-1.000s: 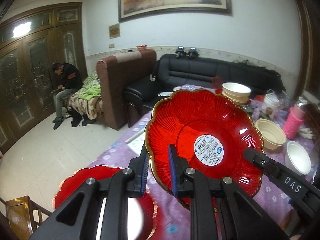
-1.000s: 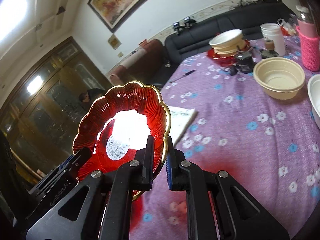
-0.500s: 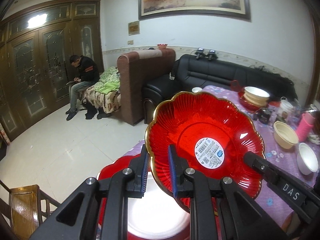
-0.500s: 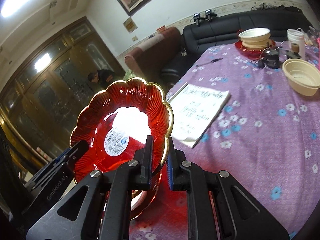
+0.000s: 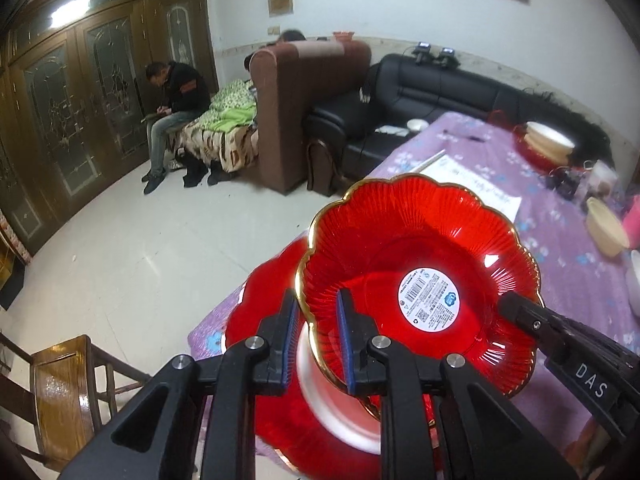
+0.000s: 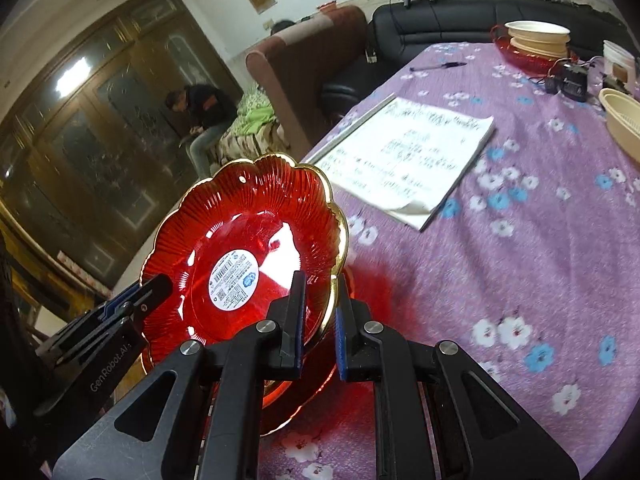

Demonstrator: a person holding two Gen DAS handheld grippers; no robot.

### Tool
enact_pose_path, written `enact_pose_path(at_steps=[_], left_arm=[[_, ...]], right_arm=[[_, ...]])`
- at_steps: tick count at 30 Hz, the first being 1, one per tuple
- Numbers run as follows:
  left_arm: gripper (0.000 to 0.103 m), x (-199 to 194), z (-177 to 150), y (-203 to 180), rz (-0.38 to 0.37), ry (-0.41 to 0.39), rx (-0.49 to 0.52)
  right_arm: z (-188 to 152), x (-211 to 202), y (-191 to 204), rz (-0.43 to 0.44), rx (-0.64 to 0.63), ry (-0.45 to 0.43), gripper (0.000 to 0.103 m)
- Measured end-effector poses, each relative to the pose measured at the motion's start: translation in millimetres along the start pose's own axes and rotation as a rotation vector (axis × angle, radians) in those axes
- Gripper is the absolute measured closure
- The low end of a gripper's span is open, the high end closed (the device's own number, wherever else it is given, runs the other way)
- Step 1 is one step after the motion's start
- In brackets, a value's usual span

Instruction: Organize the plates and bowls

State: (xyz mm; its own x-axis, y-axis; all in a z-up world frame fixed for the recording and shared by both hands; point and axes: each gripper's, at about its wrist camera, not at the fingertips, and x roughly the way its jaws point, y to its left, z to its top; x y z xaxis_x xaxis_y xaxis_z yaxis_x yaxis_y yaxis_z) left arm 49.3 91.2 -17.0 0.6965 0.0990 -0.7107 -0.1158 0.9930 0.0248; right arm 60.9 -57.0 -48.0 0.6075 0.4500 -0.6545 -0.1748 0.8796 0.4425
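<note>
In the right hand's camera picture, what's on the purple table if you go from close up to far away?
Red plate held by both grippers → open notebook → pen → cream bowls stacked on a red plate.

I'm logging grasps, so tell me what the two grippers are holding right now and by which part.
Both hold the same red plate by its gold rim: the left gripper on one edge, the right gripper on the opposite edge.

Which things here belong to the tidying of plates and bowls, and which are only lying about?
Belonging to the job:
- red plate, held by left gripper and right gripper
- second red plate beneath it
- cream bowl
- stacked bowls on a far red plate

Only lying about:
- notebook
- pen
- white tub
- pink bottle
</note>
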Motion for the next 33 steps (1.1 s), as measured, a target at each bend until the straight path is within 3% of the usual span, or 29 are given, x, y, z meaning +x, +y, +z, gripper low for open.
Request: enact_pose_path(at_steps=[8, 14, 16, 18, 21, 24, 30, 33], left_arm=[[0.084, -3.7, -6.7, 15.4, 0.044, 0.010, 0.013], [0.078, -20.1, 0.4, 30.3, 0.078, -0.041, -0.024], [0.072, -25.0, 2.3, 26.6, 0.068, -0.056, -0.018], [0.072, -29.1, 2.8, 20.5, 0.051, -0.065, -0.007], [0.072, -36.5, 4.1, 7.1, 0.024, -0.077, 0.002], [0.071, -44.5, 9.0, -13.3, -0.036, -0.075, 0.037], [0.040, -64.4, 11.0, -95.5, -0.217, -0.066, 0.198], [0.036, -72.7, 6.7, -149.3, -0.348, -0.021, 0.299]], right_arm=[[-12.4, 8.7, 11.5, -0.051, -0.071, 0.057, 0.085], [-11.4, -5.7, 4.7, -0.045, -0.091, 0.061, 0.085], [-13.1, -12.7, 0.6, -0.025, -0.089, 0.057, 0.080], [-15.3, -15.6, -1.8, 0.006, -0.091, 0.067, 0.064], [-18.2, -21.6, 0.7, 0.051, -0.120, 0.071, 0.064], [-12.9, -43.4, -14.5, 0.018, -0.099, 0.006, 0.064], [-12.4, -111.7, -87.6, -0.104, 0.034, -0.127, 0.064], [-22.0, -153.6, -131.4, -0.179, 0.111, -0.190, 0.064]])
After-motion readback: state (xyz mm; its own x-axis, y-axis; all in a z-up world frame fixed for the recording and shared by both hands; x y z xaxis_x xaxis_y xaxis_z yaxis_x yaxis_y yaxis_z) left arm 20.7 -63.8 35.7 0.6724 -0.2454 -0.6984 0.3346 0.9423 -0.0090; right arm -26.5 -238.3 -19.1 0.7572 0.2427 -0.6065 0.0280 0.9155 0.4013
